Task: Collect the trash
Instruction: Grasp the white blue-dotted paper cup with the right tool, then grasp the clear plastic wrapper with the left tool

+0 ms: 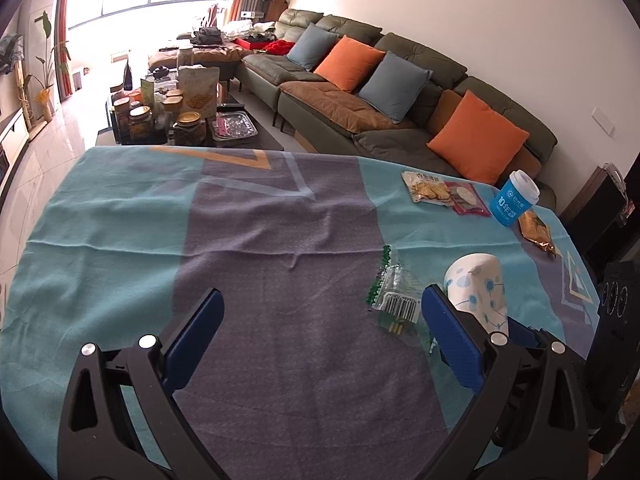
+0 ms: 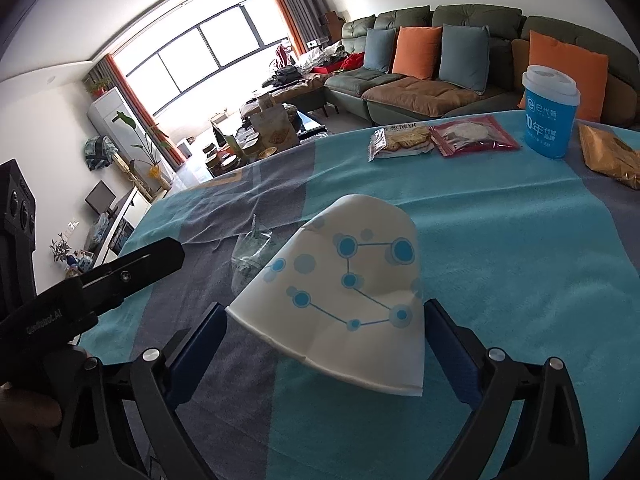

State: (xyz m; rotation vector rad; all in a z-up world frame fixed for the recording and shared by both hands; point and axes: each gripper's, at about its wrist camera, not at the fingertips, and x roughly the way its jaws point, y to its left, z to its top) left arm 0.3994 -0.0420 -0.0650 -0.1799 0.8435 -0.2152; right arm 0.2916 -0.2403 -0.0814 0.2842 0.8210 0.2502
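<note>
A crushed white paper cup with blue dots [image 2: 348,292] sits between the fingers of my right gripper [image 2: 324,320], which is shut on it above the tablecloth. The cup also shows in the left wrist view [image 1: 478,288]. My left gripper [image 1: 320,320] is open and empty over the grey band of the cloth. A clear crumpled wrapper with green print [image 1: 394,292] lies just left of its right finger; it also shows in the right wrist view [image 2: 250,252]. My left gripper's black body [image 2: 100,280] shows at the left of the right wrist view.
A cracker packet [image 2: 402,142], a red snack packet [image 2: 474,134], a blue lidded cup [image 2: 550,112] and a gold wrapper [image 2: 610,156] lie at the table's far right. Behind the table stand a green sofa [image 1: 360,92] and a cluttered coffee table [image 1: 248,136].
</note>
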